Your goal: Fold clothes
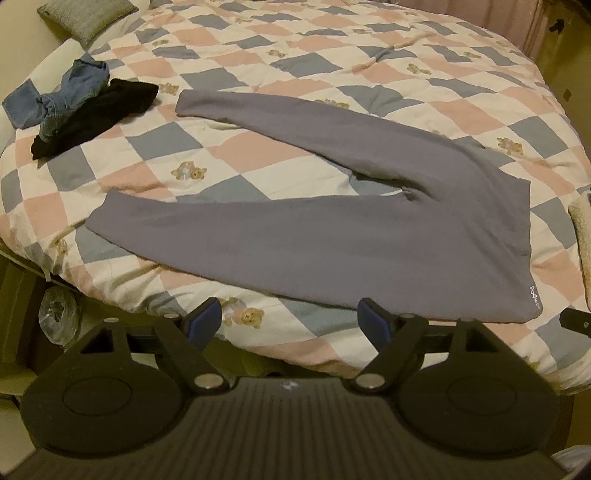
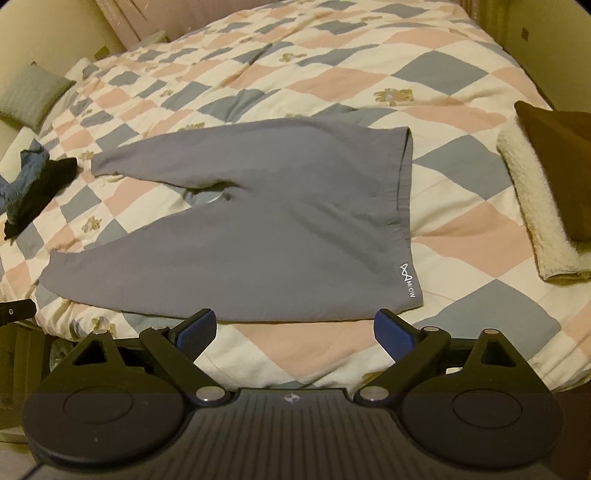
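While both claws hang over the near edge of the bed [image 1: 332,55], the grey pants [image 1: 332,236] lie flat on the checked quilt [image 1: 258,74], unfolded, the 2 legs spread in a V toward the left and the waistband on the right. Left claw [image 1: 289,320]: blue pads [image 1: 207,317] well apart, nothing between them, positioned just short of the near leg's lower edge, not touching cloth. Right claw [image 2: 294,330]: pads [image 2: 391,332] likewise wide apart and empty, sitting just below the waistband corner where a small white logo [image 2: 407,280] is printed. From the right wrist view the pants [image 2: 258,221] show the waistband edge running near-vertical at right, with a small bunched fold at the crotch where a patch of quilt [image 2: 461,229] shows through. Far left on the bed: a black garment [image 1: 96,114] with a blue denim piece [image 1: 70,96] crumpled partly on top, both well apart from the pants. A grey cushion [image 1: 85,16] rests at the upper-left corner by the wall. At the right edge, a folded cream fleece item [image 2: 532,206] carries a dark brown piece [image 2: 565,162] on it, near the waistband but not touching. A tip of the other device [image 2: 14,312] shows at the left border of the right view.
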A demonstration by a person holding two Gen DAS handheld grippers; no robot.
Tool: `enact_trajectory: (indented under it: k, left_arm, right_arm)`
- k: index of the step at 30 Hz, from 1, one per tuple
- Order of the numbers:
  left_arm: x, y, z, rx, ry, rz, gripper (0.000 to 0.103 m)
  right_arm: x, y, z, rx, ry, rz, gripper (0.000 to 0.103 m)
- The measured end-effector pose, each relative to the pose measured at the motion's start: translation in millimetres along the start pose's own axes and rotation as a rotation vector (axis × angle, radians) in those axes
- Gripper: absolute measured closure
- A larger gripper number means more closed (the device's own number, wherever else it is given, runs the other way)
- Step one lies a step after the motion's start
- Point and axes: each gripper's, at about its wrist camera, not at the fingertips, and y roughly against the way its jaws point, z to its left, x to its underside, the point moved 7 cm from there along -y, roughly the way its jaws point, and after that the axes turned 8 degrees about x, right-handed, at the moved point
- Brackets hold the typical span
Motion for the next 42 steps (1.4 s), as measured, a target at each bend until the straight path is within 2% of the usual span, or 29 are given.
enact_trajectory:
  k: [6, 10, 12, 14, 17, 22, 25, 28, 31, 33, 36, 37, 39, 41, 42]
  left_arm:
    - [-7, 0, 0, 0.004, -0.011, -0.012, 0.021]
    - [-10, 1, 7, 0.020, 0.001, -0.040, 0.021]
    - [-10, -2, 16, -0.002, 0.008, -0.061, 0.016]
    - [-7, -8, 27, -0.037, 0.007, -0.064, 0.016]
    - [-1, -25, 43, -0.043, 0.005, -0.012, 0.016]
    - [1, -63, 61, 0.039, 0.070, 0.086, 0.016]
    - [-11, -86, 65, 0.017, 0.003, 0.113, 0.016]
    - [-40, -118, 75, 0.034, -0.073, 0.129, 0.016]
    - [-86, -148, 87, 0.072, -0.171, 0.087, 0.016]
    - [-127, -170, 94, 0.121, -0.242, 0.051, 0.016]
    - [-192, -208, 103, 0.171, -0.367, -0.008, 0.017]
    - [-215, -224, 106, 0.181, -0.432, -0.025, 0.019]
    - [-255, -254, 108, 0.209, -0.570, -0.050, 0.030]
    - [-291, -286, 109, 0.238, -0.715, -0.056, 0.033]
    - [-306, -303, 109, 0.244, -0.780, -0.052, 0.035]
  right_arm:
    - [-3, -3, -3, -0.009, -0.036, 0.001, 0.008]
    - [-8, -8, -2, -0.018, -0.048, 0.009, 0.004]
    - [-11, -12, 0, -0.029, -0.047, 0.012, 0.003]
    - [-13, -20, 2, -0.041, -0.053, 0.027, 0.003]
    - [-12, -36, 1, -0.060, -0.087, 0.071, 0.003]
    - [-4, -72, -14, -0.085, -0.242, 0.184, 0.003]
    - [5, -94, -20, -0.054, -0.300, 0.247, 0.003]
    - [10, -112, -18, -0.009, -0.301, 0.270, 0.003]
    - [0, -126, -13, 0.033, -0.279, 0.254, 0.003]
    - [-19, -134, -6, 0.018, -0.262, 0.198, 0.003]
    - [-59, -150, 6, -0.052, -0.210, 0.094, 0.009]
    - [-75, -157, 10, -0.076, -0.178, 0.064, 0.012]
    - [-109, -173, 17, -0.125, -0.105, 0.021, 0.020]
    - [-144, -193, 20, -0.149, -0.022, -0.005, 0.038]
    - [-161, -204, 20, -0.154, 0.022, -0.013, 0.041]
